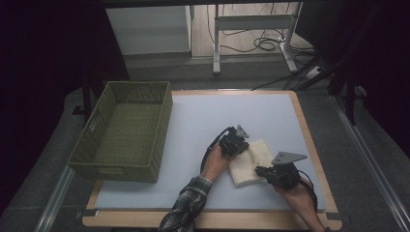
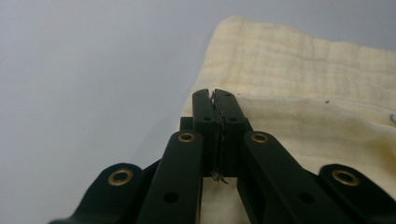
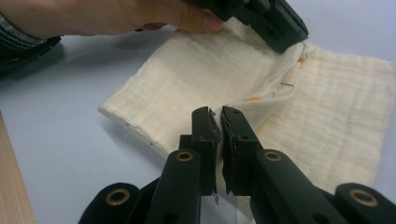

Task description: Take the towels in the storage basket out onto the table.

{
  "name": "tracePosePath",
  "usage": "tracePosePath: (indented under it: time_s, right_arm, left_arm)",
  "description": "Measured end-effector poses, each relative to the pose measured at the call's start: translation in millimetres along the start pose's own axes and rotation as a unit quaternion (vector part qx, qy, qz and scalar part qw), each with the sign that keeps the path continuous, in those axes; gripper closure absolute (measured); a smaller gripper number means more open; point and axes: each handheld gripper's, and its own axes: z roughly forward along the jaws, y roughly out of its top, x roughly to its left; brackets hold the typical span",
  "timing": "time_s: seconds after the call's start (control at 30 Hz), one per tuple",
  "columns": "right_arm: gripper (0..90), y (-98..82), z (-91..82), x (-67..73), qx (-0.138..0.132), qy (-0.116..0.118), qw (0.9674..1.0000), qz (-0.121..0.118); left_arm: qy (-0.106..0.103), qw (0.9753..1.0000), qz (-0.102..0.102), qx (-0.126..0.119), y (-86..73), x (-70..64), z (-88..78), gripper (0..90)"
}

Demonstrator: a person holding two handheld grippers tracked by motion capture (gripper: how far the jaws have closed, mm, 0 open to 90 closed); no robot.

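While pinched, cloth (image 1: 251,166) between both grippers

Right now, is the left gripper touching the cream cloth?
Touching. In the left gripper view, the left gripper has its jaws shut on a fold of the cream cloth, fabric pinched between them.

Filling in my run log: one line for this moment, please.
left tool: shut on cloth | right tool: shut on cloth | basket: left
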Motion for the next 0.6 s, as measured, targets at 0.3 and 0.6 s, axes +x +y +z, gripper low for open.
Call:
tracePosePath:
  time_s: [0.3,0.6]
  right_arm:
    - [84.1,7.8,-11.8,-0.7,-0.02,-0.008,0.9998,-0.003]
    - [84.1,6.7,-25.8,-13.5,-0.026,-0.03,0.9992,0.009]
  left_arm:
    - [0.012,0.9989,-0.003,-0.045,14.1,0.1,-17.7,88.7]
    - [0.012,0.9987,0.0,-0.049,29.6,-4.5,-6.2,88.2]
